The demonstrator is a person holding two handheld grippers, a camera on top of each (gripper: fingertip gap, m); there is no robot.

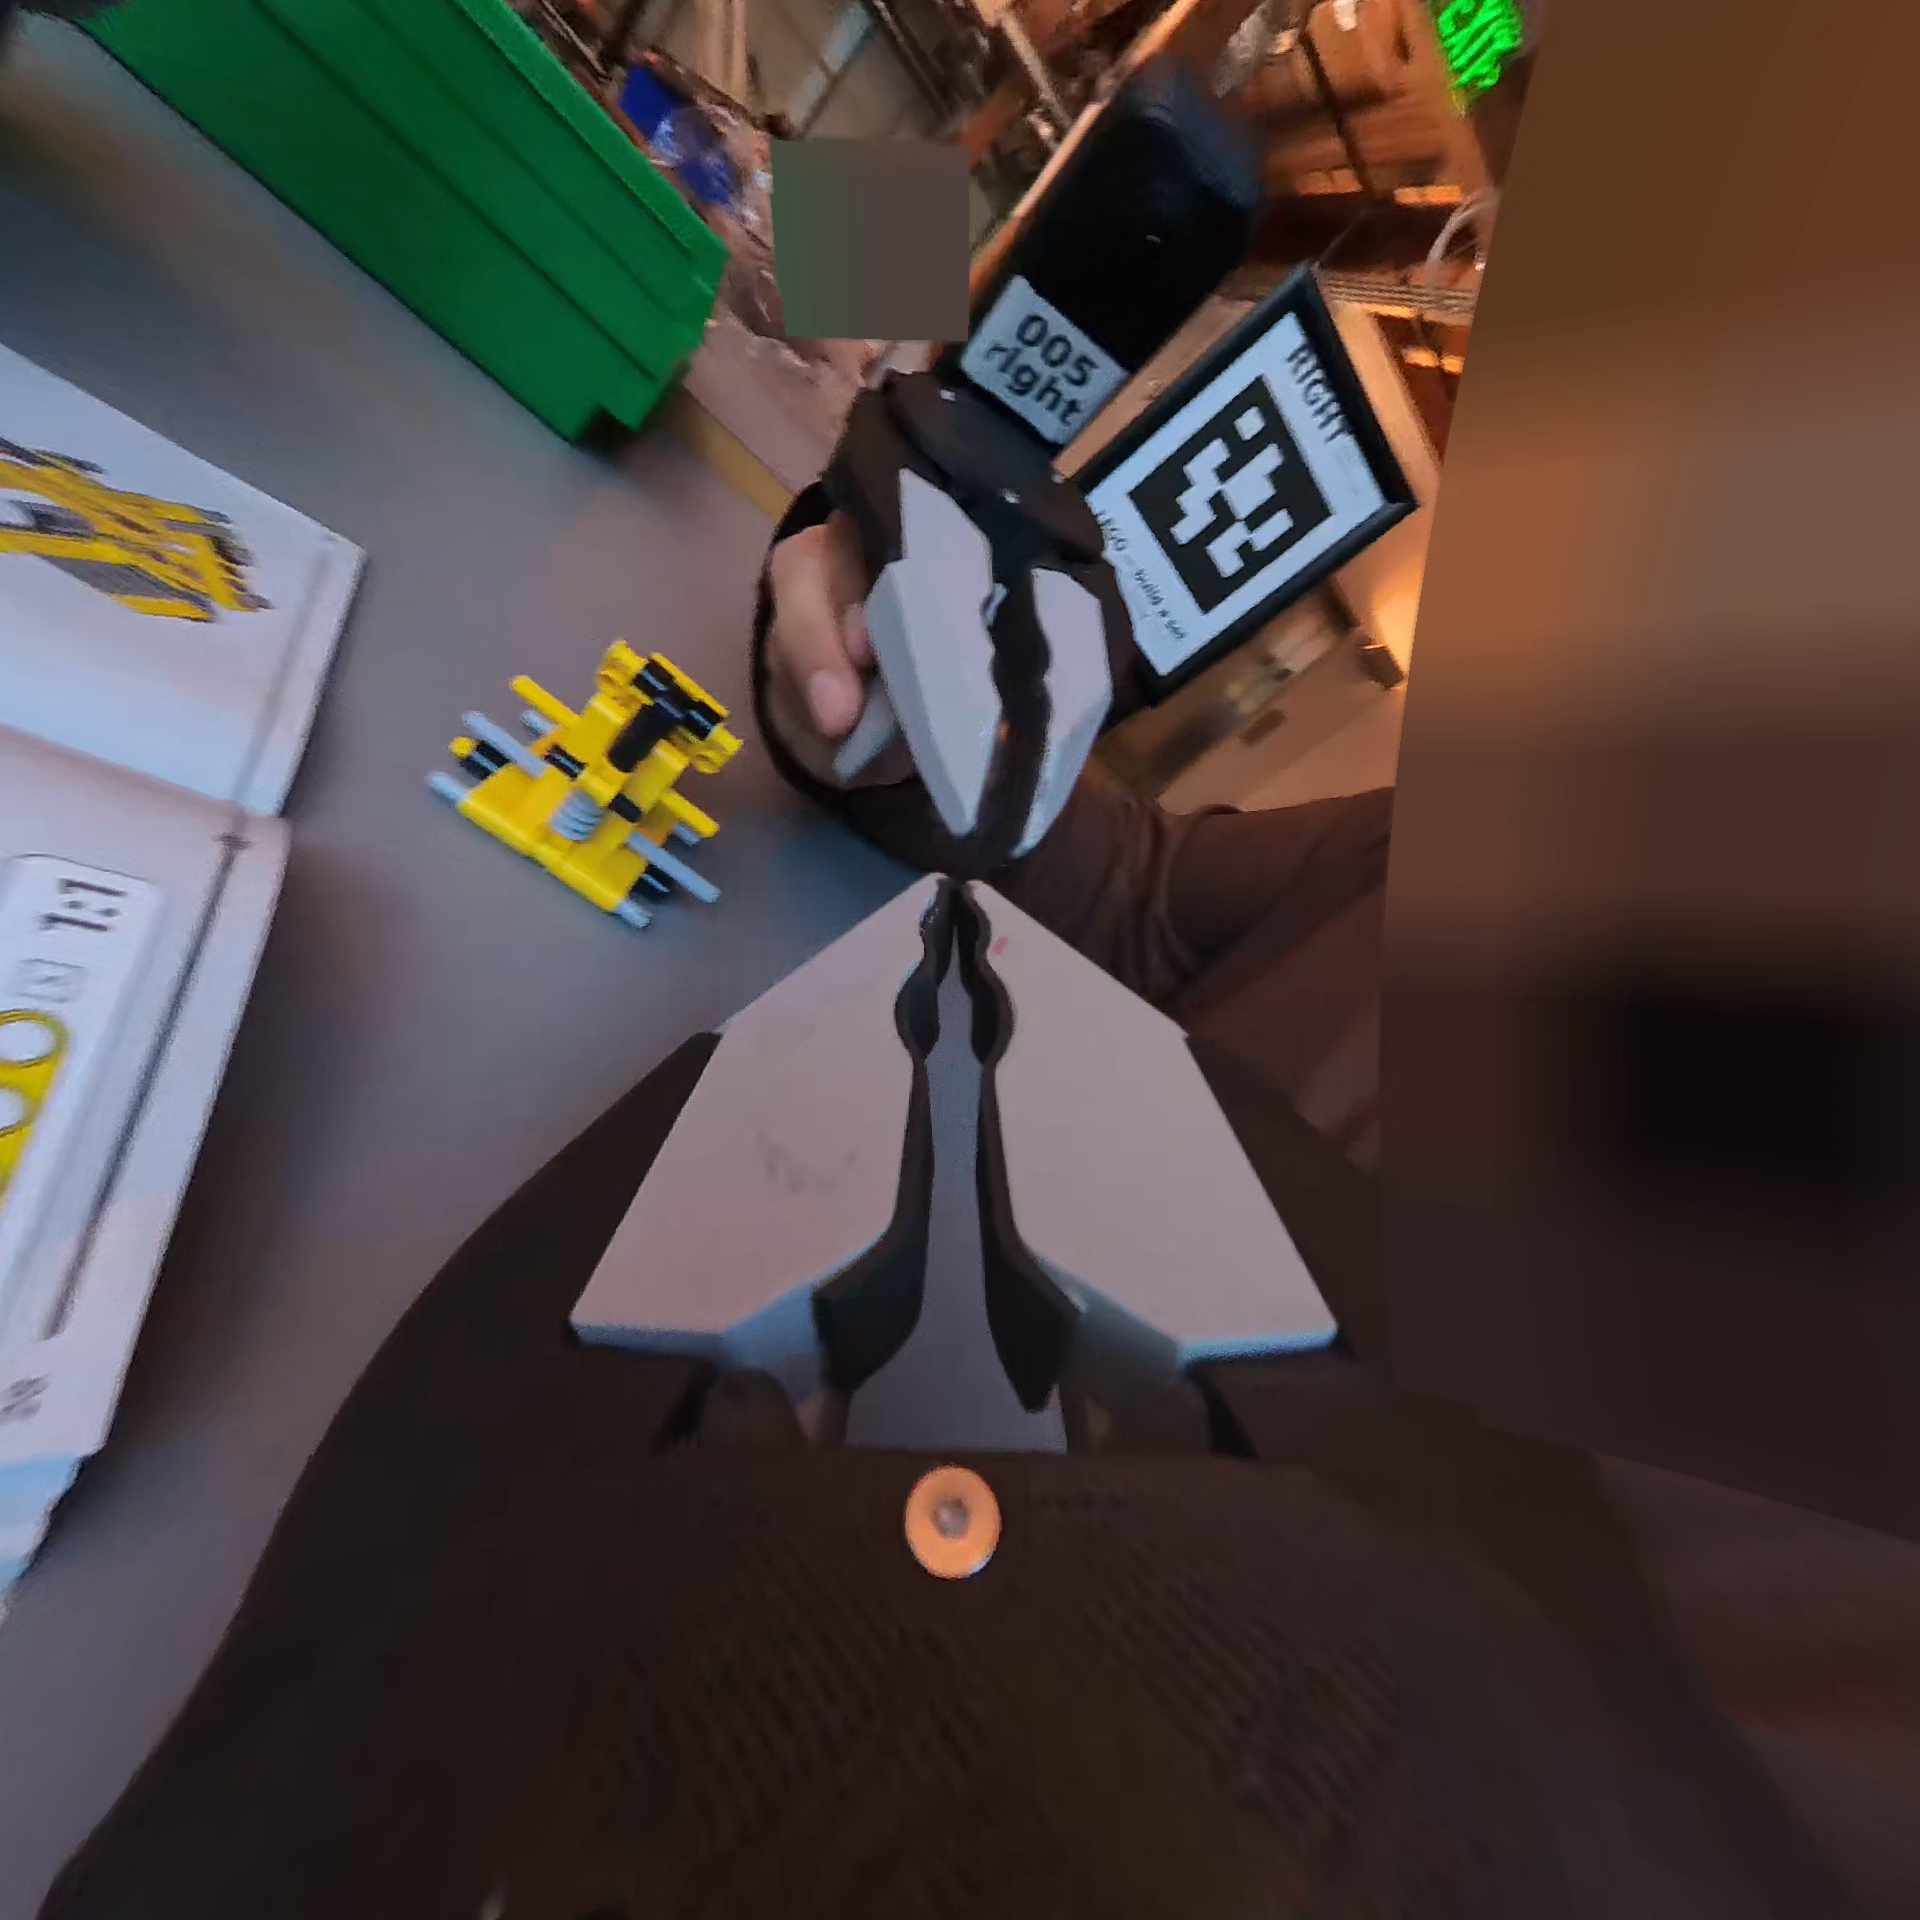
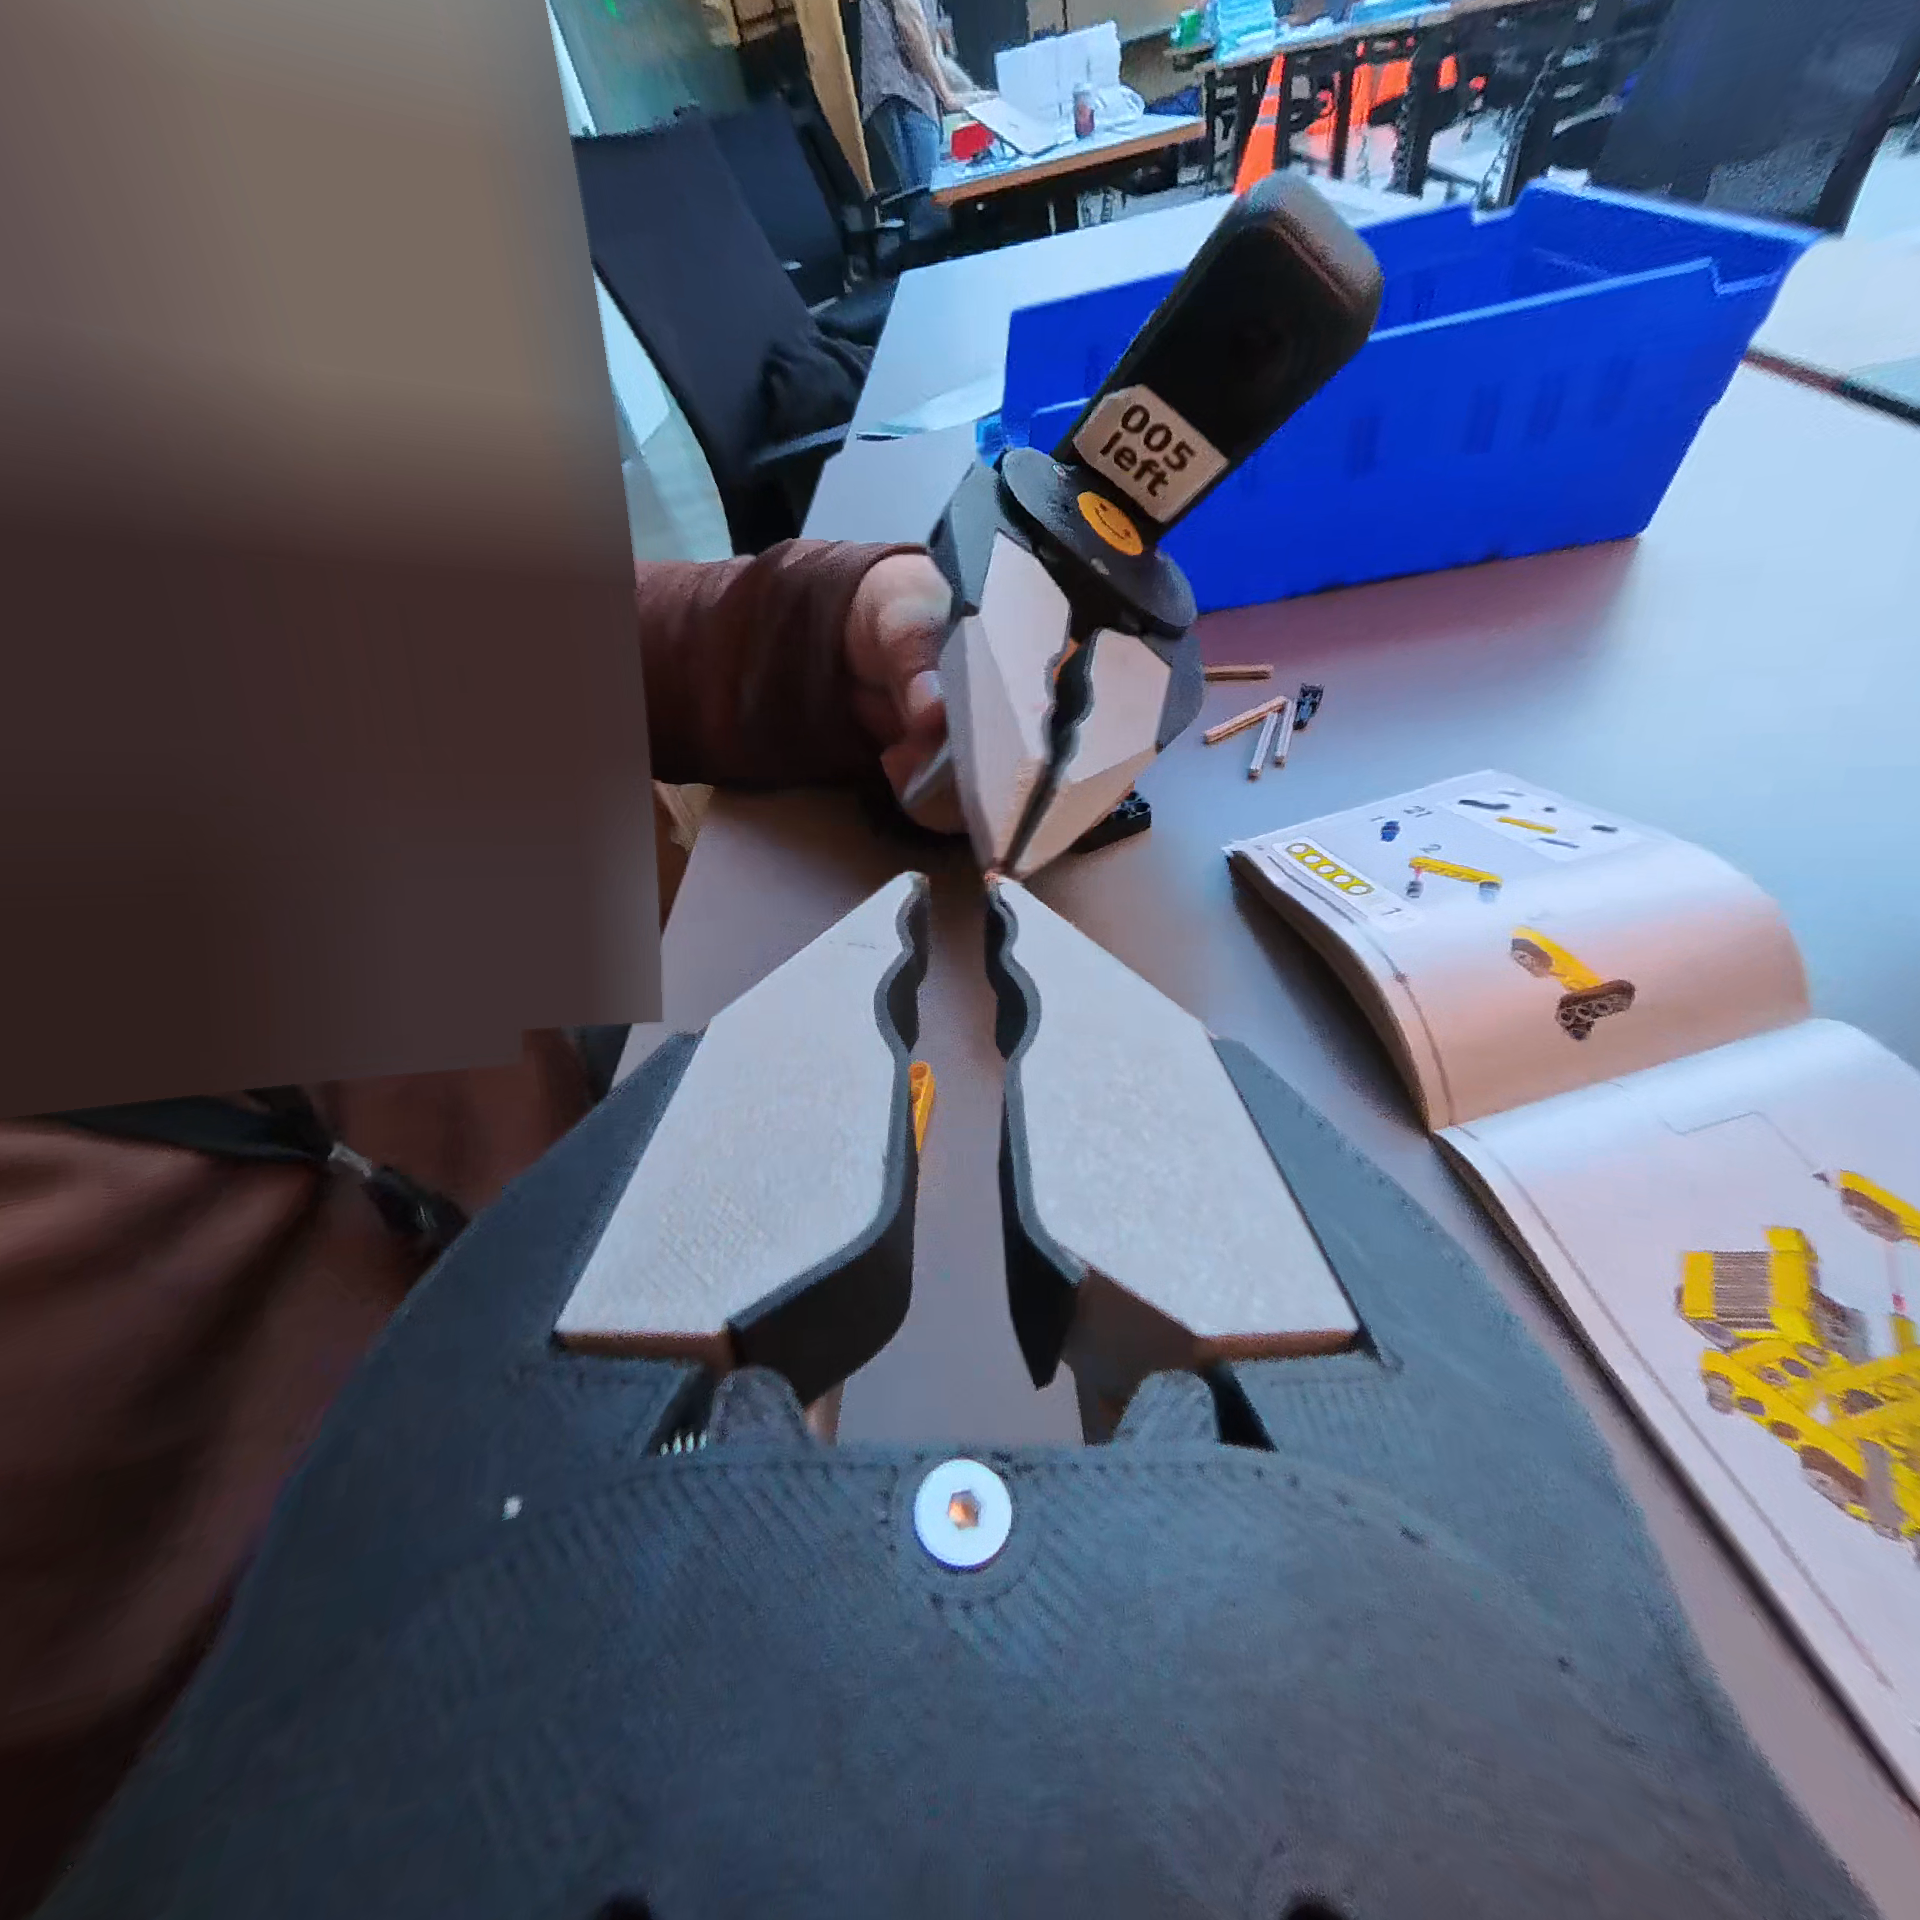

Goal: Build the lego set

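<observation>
A partly built yellow, black and grey lego assembly (image 1: pixel 587 774) stands on the grey table (image 1: pixel 436 582). My left gripper (image 1: pixel 951 894) is shut, its tips pressed together; I see nothing clear between them. It meets my right gripper (image 1: pixel 977 831) tip to tip above the table's near edge. In the right wrist view my right gripper (image 2: pixel 958 888) stands a little open, and the left gripper (image 2: pixel 997 868) touches its right fingertip. A small yellow piece (image 2: pixel 922 1101) shows in the gap beside the left finger; I cannot tell if it is held.
An open instruction booklet (image 2: pixel 1558 935) lies on the table, also in the left wrist view (image 1: pixel 156 623). Loose axles and a small black piece (image 2: pixel 1262 717) lie behind it. A black piece (image 2: pixel 1127 816) lies under the left gripper. A blue bin (image 2: pixel 1455 395) and a green bin (image 1: pixel 468 208) stand at the edges. Both grippers' tips are close together, under 4 cm apart.
</observation>
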